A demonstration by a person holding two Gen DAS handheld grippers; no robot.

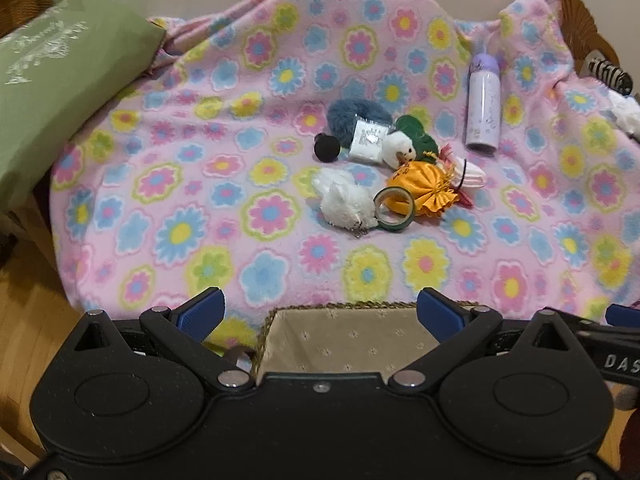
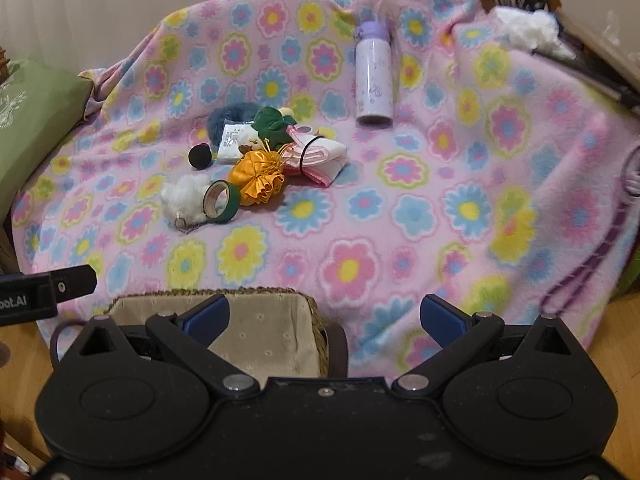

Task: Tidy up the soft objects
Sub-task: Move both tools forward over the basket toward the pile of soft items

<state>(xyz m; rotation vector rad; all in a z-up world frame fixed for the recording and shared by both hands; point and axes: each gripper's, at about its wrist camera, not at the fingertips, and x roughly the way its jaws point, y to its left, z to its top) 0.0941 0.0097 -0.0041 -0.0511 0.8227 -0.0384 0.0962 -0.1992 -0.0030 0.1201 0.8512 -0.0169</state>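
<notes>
Both my left gripper [image 1: 320, 310] and right gripper [image 2: 325, 314] are spread, empty; beyond the fabric-lined woven basket [image 1: 348, 336], the fluffy white plush toy [image 1: 346, 200] looks light and squashy, so I'd pinch its middle.

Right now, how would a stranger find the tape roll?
On the flowered blanket lies a small heap of toys. At its near edge, between the white plush and the orange pouch, stands the tape roll, the only hollow green ring.

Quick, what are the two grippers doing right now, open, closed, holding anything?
Left gripper: open, holding nothing, above the lined basket.
Right gripper: open, holding nothing, beside the same basket.
</notes>
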